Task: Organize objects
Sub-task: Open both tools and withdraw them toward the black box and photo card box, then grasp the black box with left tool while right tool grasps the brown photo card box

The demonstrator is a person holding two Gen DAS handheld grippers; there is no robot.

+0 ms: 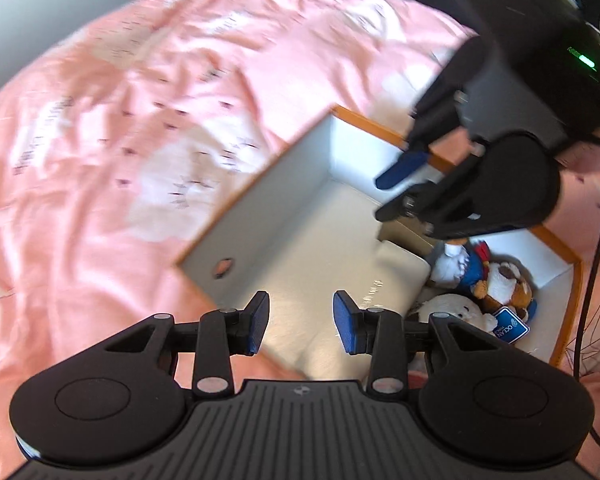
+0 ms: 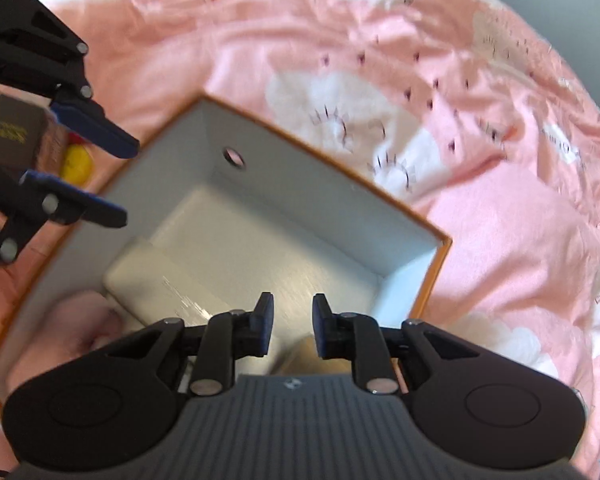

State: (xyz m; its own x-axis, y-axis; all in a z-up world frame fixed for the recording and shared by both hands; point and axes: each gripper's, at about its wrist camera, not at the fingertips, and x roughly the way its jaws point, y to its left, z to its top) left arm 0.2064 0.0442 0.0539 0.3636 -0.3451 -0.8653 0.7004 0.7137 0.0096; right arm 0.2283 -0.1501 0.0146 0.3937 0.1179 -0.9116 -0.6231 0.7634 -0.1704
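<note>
An orange-edged box with white inner walls [image 1: 300, 160] lies on the pink bedspread; it also shows in the right wrist view [image 2: 320, 200]. A white flat pad [image 1: 340, 272] lies in it, with plush toys [image 1: 496, 284] in one corner. My left gripper [image 1: 300, 320] is open and empty over the box's near edge; it also shows in the right wrist view [image 2: 116, 178]. My right gripper [image 2: 292, 328] is open and empty above the box; the left wrist view [image 1: 396, 188] shows it over the far side.
The pink patterned bedspread [image 1: 140, 120] surrounds the box. A dark book [image 2: 16, 136], a brown object and a yellow toy [image 2: 76, 164] lie beside the box's left side. A black cable [image 1: 596, 272] hangs at the right. A pink soft thing [image 2: 72, 328] sits in the box.
</note>
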